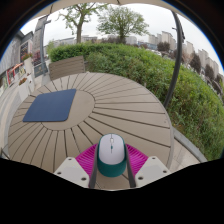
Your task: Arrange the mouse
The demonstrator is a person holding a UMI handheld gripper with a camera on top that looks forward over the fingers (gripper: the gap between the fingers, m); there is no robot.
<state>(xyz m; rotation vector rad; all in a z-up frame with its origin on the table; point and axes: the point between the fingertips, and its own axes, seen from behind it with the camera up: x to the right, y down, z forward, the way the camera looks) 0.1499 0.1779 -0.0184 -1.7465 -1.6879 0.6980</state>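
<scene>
Gripper view showed a round wooden slatted table [120, 105] outdoors. At the left on it lay a dark blue mouse pad [51, 105], flat and well apart from the claw. Toward the right, the gripper [111, 166] was pinching a white and grey computer mouse [111, 153], with one pink pad [86, 158] pressed on each side of it. Beyond the table stood a green hedge [160, 65].

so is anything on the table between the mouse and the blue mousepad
Nothing visible. The mouse sits between the fingers, its sides against the pink pads. From there to the blue mousepad, beyond the fingers to the left, only bare wooden slats of the round table show.
</scene>
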